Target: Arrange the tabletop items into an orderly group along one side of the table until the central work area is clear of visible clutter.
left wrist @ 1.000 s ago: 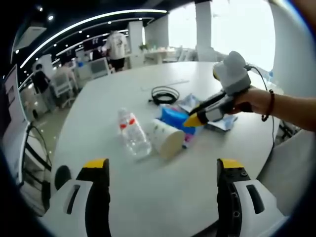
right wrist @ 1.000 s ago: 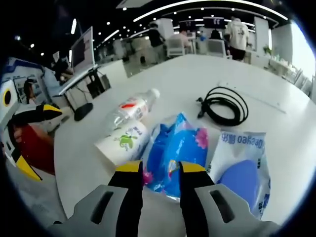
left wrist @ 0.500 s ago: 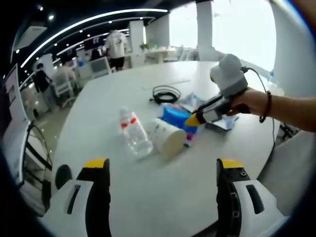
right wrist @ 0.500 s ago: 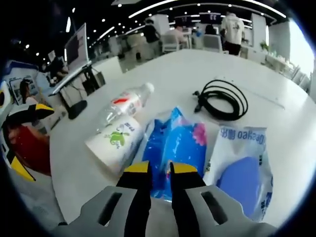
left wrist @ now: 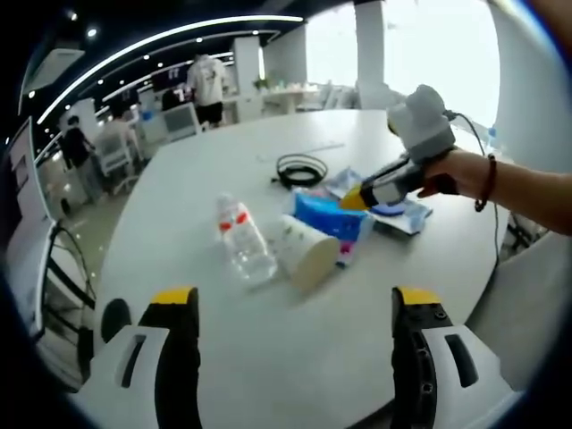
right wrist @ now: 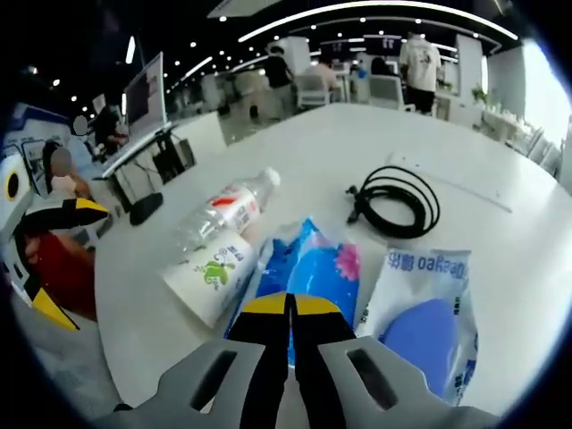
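My right gripper (right wrist: 289, 304) has its yellow-tipped jaws pinched together on the near edge of the crinkly blue plastic pack with the pink flower print (right wrist: 315, 268). In the left gripper view that same gripper (left wrist: 357, 198) reaches in from the right with a hand (left wrist: 444, 172) wrapped around it, tip down on the blue pack (left wrist: 329, 217).

My left gripper (left wrist: 293, 299) hangs back over the near edge of the round white table (left wrist: 197, 170), jaws spread wide with nothing between them.

The clutter sits together near the middle of the table. In the right gripper view, a white paper cup with a green logo (right wrist: 211, 274) lies on its side touching the left of the blue pack. Just beyond the cup lies a clear plastic water bottle with a red label (right wrist: 224, 212), also tipped over, cap pointing away. Right of the blue pack is a flat white pouch with blue lettering and a blue oval shape inside (right wrist: 421, 308), just beside it, maybe overlapping a bit. A coiled black cable (right wrist: 394, 200) lies farther back, apart from the rest.

Background is an open office with desks, chairs, and people standing around (right wrist: 425, 61).
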{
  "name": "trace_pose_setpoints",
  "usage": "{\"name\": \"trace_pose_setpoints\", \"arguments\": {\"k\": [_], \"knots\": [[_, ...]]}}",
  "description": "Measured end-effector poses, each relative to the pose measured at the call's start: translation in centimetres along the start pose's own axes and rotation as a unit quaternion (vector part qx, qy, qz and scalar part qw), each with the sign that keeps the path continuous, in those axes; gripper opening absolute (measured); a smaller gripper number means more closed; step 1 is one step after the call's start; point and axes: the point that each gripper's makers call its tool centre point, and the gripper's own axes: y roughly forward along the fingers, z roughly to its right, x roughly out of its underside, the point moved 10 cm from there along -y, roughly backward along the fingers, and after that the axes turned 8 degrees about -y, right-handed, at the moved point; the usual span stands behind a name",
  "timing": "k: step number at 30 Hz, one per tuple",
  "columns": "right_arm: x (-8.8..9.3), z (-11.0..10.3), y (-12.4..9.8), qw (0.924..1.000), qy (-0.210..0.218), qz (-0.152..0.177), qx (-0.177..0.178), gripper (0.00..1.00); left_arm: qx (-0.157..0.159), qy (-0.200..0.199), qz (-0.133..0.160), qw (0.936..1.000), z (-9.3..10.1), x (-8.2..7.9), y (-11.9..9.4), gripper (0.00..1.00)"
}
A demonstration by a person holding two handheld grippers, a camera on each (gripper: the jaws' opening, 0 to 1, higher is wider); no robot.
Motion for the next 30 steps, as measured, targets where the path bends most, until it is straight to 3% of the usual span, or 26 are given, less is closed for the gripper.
{"name": "trace_pose_setpoints", "arguments": {"k": [9,19,26,30], "knots": [[-0.2,-0.8,-0.3,0.9996,-0.028,-0.001,-0.004,0.01,0.002,0.001,0.001,1.0,0.1,0.0,-0.1,0.85],[-1.7,0.2,-3.0,0.9988,-0.046,0.017,0.008,0.01,0.004,0.003,0.0,1.0,0.2,0.0,-0.1,0.84],[-1.0,1.3,-4.9,0.9973,-0.073,-0.003,0.007,0.01,0.008,0.007,0.0,0.9999,0.4,0.0,0.0,0.84],[-0.6,1.9,-5.9,0.9934,-0.111,-0.025,0.014,0.01,0.01,0.01,-0.001,0.9999,0.5,0.0,0.0,0.84]]}}
